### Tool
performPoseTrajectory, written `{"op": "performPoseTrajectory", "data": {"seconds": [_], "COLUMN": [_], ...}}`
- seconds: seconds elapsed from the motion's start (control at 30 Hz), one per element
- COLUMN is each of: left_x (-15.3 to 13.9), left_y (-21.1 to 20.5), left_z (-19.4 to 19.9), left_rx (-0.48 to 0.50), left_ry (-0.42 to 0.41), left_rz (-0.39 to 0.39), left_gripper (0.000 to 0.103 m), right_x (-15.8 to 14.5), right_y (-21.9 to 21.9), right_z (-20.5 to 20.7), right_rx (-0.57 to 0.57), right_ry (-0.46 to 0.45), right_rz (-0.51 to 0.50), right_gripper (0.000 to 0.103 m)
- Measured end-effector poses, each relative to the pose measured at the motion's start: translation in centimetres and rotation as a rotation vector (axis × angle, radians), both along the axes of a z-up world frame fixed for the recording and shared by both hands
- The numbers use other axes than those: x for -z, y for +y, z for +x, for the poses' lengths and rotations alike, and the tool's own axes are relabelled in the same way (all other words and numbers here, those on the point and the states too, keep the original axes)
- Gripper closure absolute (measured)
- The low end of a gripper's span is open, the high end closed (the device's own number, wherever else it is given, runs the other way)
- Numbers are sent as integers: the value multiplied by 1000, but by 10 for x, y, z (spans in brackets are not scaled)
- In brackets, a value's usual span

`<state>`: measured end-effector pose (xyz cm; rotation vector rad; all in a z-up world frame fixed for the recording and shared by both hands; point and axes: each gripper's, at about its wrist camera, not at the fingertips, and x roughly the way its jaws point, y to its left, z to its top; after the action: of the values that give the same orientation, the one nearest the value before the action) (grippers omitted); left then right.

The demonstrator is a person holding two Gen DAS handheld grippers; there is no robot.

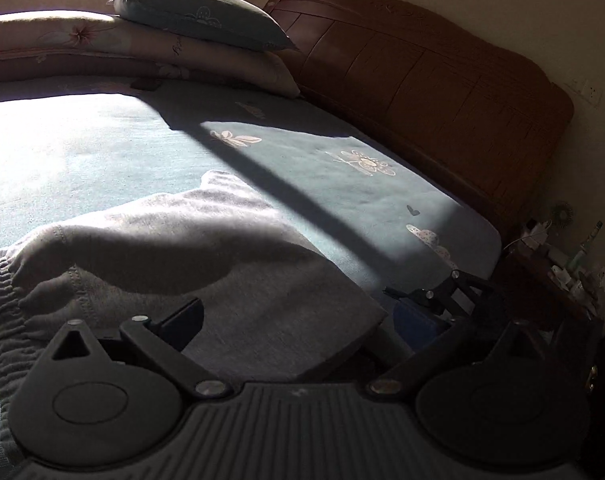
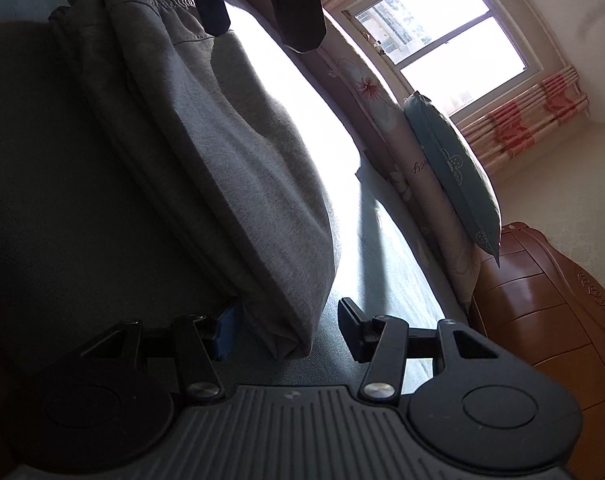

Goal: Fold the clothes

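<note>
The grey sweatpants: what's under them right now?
Grey sweatpants lie folded lengthwise on the blue bedsheet. The sheet shows all around them; whatever sits directly beneath the fabric is covered.

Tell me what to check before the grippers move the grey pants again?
1. Right hand-held gripper open around the folded end of the grey pants: ok, its jaws stand wide on either side of the cloth.
2. Left hand-held gripper open: ok, the pants lie between its spread fingers.
3. Either gripper already pinching cloth: not ok, neither has closed.
4. Pants folded in layers: ok, stacked edges show in the right wrist view.
5. Waistband flat: not ok, it looks bunched.
6. Bed sheet beyond the pants free for folding: ok in the left wrist view.
</note>
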<state>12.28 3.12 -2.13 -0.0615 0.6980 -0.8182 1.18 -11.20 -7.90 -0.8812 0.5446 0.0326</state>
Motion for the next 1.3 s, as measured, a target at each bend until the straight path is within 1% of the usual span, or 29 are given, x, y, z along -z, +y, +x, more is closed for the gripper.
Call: {"op": "performPoseTrajectory", "data": {"seconds": [0.13,0.23,0.3,0.37,0.47,0.57,0.6,0.67,0.7,0.8,0.9,0.97,1.07,1.13,1.17,1.23,1.3], "left_x": [3,10,17,23,31,38,38,36,34,27,23,22,22,21,20,13,6], "left_y": [-31,-55,-66,-73,-82,-91,-93,-93,-91,-84,-81,-80,-79,-76,-74,-66,-56], "left_z": [-20,-42,-48,-49,-46,-40,-38,-36,-35,-31,-25,-26,-26,-23,-22,-26,-25], "left_rx": [68,81,76,75,67,20,7,-3,-11,-42,-57,-59,-57,-36,-23,14,19], "left_ry": [-74,-256,-321,-347,-357,-399,-410,-434,-435,-434,-416,-413,-410,-375,-360,-358,-347], "left_rz": [140,316,397,445,483,516,520,494,478,429,400,392,386,364,349,273,204], "left_gripper": [2,2,2,2,2,2,2,2,2,2,2,2,2,2,2,2,2], "right_x": [-7,-11,-15,-18,-21,-23,-23,-23,-22,-19,-15,-10,-7,-7,-5,-2,5], "right_y": [-2,-3,-4,-5,-7,-8,-9,-9,-9,-9,-9,-6,-5,-8,-12,-21,-28], "right_z": [0,0,0,0,1,2,2,3,2,-1,-2,1,13,20,20,21,19], "right_rx": [-4,-7,-9,-11,-12,-14,-15,-14,-14,-20,-29,-35,-13,11,20,32,28], "right_ry": [-17,-31,-39,-48,-57,-64,-66,-64,-63,-57,-44,-49,-93,-116,-114,-109,-86], "right_rz": [20,35,45,55,68,75,76,76,76,79,81,60,5,-35,-52,-79,-94], "right_gripper": [46,46,46,46,46,46,46,46,46,40,40,40,40,39,34,33,33]}}
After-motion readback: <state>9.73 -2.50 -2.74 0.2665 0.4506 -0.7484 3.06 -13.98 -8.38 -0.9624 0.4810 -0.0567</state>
